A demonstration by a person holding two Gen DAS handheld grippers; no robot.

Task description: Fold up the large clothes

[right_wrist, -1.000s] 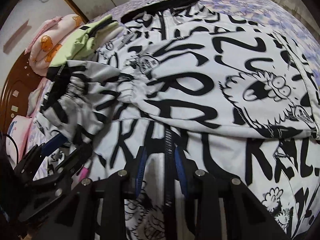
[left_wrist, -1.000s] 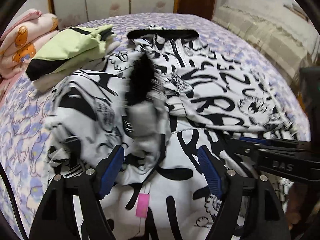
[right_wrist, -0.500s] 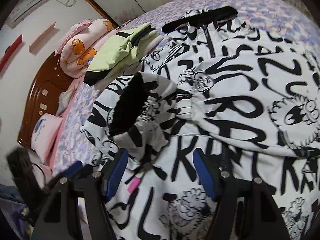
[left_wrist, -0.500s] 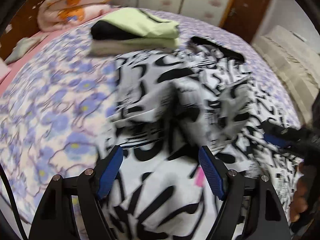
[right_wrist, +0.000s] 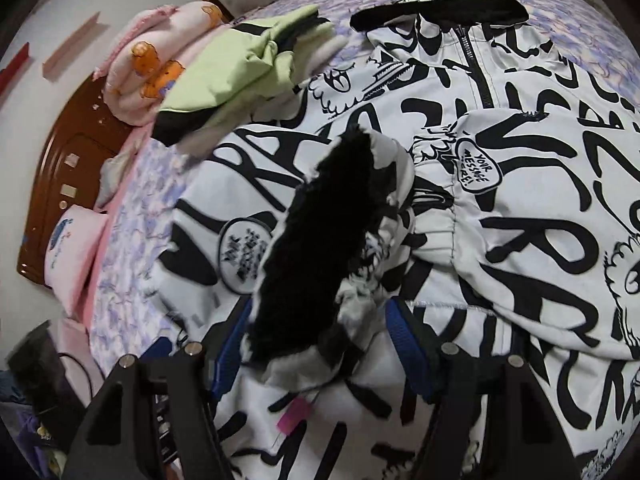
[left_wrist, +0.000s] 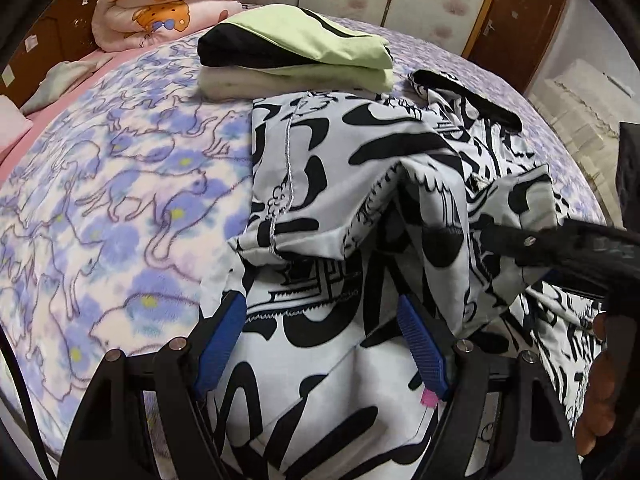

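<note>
Jacket point(left_wrist: 340, 184) — white with black graffiti print — lies spread on the bed point(left_wrist: 100, 200), covering most of its near half. Black collar point(right_wrist: 436, 10) points at the bed's far edge; zip point(right_wrist: 478, 76) runs down from it. Sleeve point(right_wrist: 320, 248) with black fleece lining showing is bunched on top of the jacket, toward the near edge.

Left gripper point(left_wrist: 320, 340): released, jaws wide apart over the jacket's hem area near the near edge. Fabric lies below and between the blue pads point(left_wrist: 222, 338); no pad seen pressing on it. Pink tag point(left_wrist: 428, 400) sits just beside the right-hand pad.

Right gripper point(right_wrist: 316, 344): jaws closing, sleeve bundle between them. The left-hand pad is mostly hidden behind the fleece, so contact there can't be read; the right-hand one point(right_wrist: 404, 332) stands apart from the cloth. Not a grip yet as far as visible. Another view of the pink tag point(right_wrist: 294, 414) below the sleeve.

Folded green-black-cream stack point(left_wrist: 296, 56) sits at the jacket's far-left corner, touching or just beside it. Rolled pink blanket point(left_wrist: 168, 4) at the headboard point(right_wrist: 68, 160) end; pink pillow point(right_wrist: 76, 256) further along that end.

No containers in view.

Hard to read: the sleeve's fleece is motion-blurred in the right view. In the left view the right gripper's body crosses the right side, blurred, with part of a hand point(left_wrist: 604, 384) cut off at the frame edge. Jacket's near hem is hidden under both gripper frames.
</note>
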